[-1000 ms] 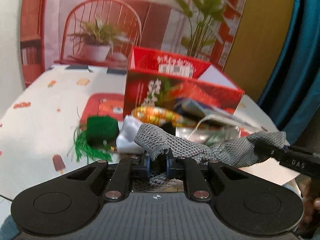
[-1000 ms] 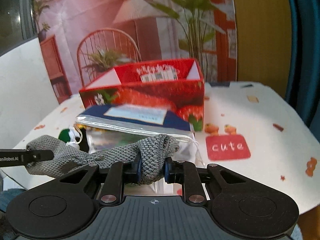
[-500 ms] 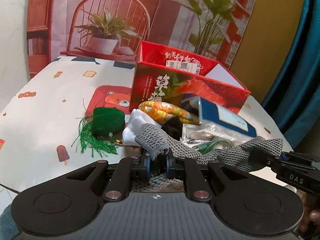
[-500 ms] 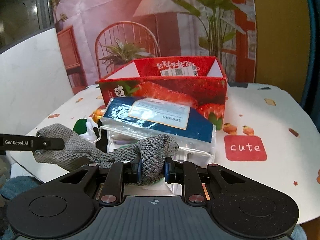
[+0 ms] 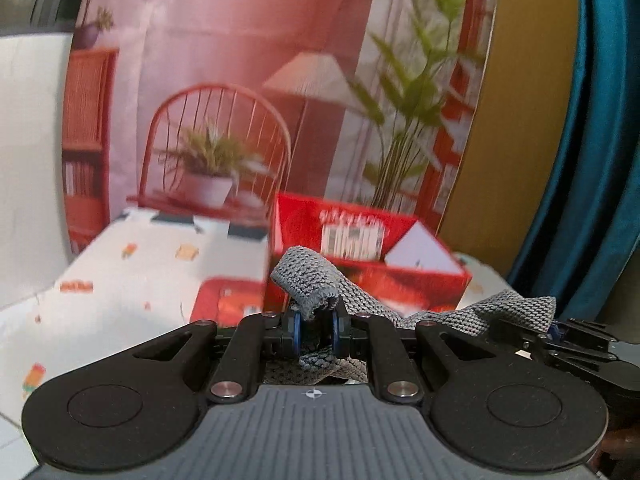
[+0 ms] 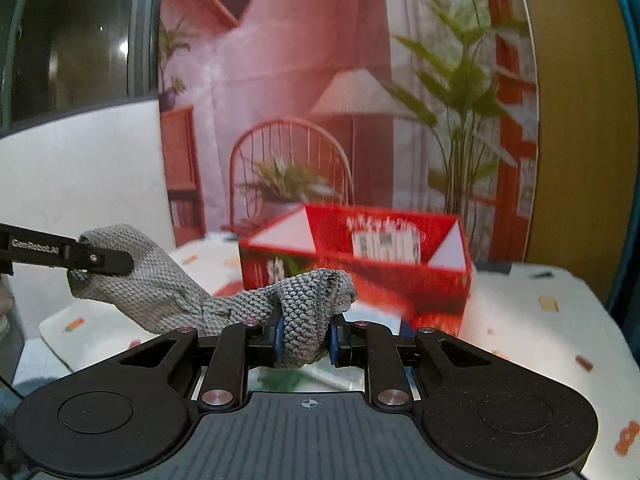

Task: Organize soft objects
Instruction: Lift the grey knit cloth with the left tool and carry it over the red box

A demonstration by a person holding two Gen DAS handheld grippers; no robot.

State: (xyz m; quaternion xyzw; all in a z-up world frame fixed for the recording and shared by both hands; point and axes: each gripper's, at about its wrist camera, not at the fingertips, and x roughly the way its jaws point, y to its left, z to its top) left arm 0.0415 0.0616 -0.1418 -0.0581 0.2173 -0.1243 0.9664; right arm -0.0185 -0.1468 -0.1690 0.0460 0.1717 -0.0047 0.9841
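A grey knitted cloth [image 5: 308, 280] hangs stretched between my two grippers, above the table. My left gripper [image 5: 316, 330] is shut on one bunched end of it. The other end [image 5: 520, 312] runs off to the right, where the right gripper's fingers [image 5: 576, 340] pinch it. In the right wrist view my right gripper [image 6: 306, 340] is shut on a thick fold of the grey cloth [image 6: 308, 304]. From there it stretches left to the left gripper's fingers [image 6: 100, 258]. An open red strawberry-print box [image 6: 360, 264] stands just beyond the cloth, also seen as the red box [image 5: 360, 256].
The table [image 6: 540, 320] wears a white cloth with small prints. A clear plastic bag [image 6: 328, 376] lies under the right gripper, mostly hidden. Behind the box hangs a printed backdrop [image 5: 240, 100] of a chair and plants; a teal curtain [image 5: 600, 160] hangs at right.
Both grippers have risen and tilted up with the grey cloth held between them. The green tassel, packets and blue pouch on the table have dropped out of view below.
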